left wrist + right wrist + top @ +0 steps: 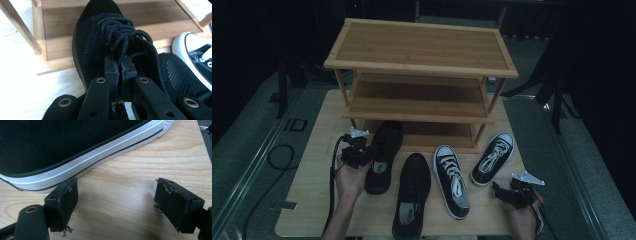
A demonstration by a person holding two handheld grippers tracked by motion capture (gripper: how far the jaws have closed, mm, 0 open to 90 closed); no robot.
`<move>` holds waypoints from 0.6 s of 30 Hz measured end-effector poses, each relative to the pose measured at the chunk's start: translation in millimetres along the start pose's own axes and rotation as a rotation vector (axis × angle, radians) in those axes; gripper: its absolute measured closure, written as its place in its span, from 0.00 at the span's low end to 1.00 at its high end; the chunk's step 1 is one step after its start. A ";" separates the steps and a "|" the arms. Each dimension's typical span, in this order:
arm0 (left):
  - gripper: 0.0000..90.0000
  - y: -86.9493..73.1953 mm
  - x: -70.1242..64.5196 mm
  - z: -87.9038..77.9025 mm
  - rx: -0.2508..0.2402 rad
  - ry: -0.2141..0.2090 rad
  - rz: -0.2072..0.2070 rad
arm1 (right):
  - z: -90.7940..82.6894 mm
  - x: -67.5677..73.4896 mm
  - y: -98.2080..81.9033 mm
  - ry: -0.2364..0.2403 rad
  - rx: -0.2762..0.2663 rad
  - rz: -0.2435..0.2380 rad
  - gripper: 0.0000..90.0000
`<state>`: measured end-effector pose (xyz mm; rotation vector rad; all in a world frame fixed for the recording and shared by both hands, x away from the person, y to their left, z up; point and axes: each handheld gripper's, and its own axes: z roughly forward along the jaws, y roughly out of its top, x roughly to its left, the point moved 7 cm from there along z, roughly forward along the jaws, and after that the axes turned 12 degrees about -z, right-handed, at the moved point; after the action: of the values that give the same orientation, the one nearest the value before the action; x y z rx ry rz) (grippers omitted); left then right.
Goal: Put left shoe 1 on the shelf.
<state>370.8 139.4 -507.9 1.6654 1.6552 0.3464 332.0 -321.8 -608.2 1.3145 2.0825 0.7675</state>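
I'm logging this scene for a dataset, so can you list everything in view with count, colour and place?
Three-tier bamboo shoe rack: one, light brown, back of the table.
Black mesh lace-up sneakers: two; one in the left gripper, toe at the rack; one centre front.
Black canvas sneakers with white soles: two; one centre right, one far right.
Pale wooden table: one.
Left gripper: jaws shut on the sneaker's tongue.
Right gripper: jaws open, front right.

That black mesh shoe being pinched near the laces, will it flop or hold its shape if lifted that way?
The black mesh shoe would probably sag somewhat: the left gripper is shut on soft material by the laces, not on the sole. Its knit upper looks thin and light, so it likely lifts easily. The toe may dip, since the grip sits behind it.
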 end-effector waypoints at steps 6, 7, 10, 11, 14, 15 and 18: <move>0.97 10.8 -1.5 13.4 -0.016 0.009 -0.023 | 0.0 0.0 0.0 0.000 0.000 -0.001 0.21; 0.97 12.8 -1.6 15.4 -0.021 0.015 -0.026 | 0.0 0.0 0.0 0.000 0.000 -0.001 0.21; 0.97 16.8 -1.7 20.9 -0.026 0.026 -0.035 | 0.0 0.0 0.0 0.000 0.000 -0.001 0.21; 0.97 17.2 -1.2 22.5 -0.026 0.030 -0.041 | 0.0 0.0 0.0 0.000 0.000 -0.001 0.21; 0.97 16.4 0.9 27.3 -0.028 0.055 -0.040 | 0.0 0.0 0.0 0.000 0.000 -0.001 0.21; 0.97 16.3 1.8 28.1 -0.035 0.060 -0.038 | 0.0 0.0 0.0 0.000 0.000 -0.001 0.21; 0.97 16.7 6.0 29.4 -0.040 0.061 -0.043 | 0.0 0.0 0.0 0.000 0.000 -0.001 0.21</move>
<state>403.3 137.8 -518.8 1.6023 1.7153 0.4102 332.0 -321.8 -608.2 1.3134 2.0835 0.7672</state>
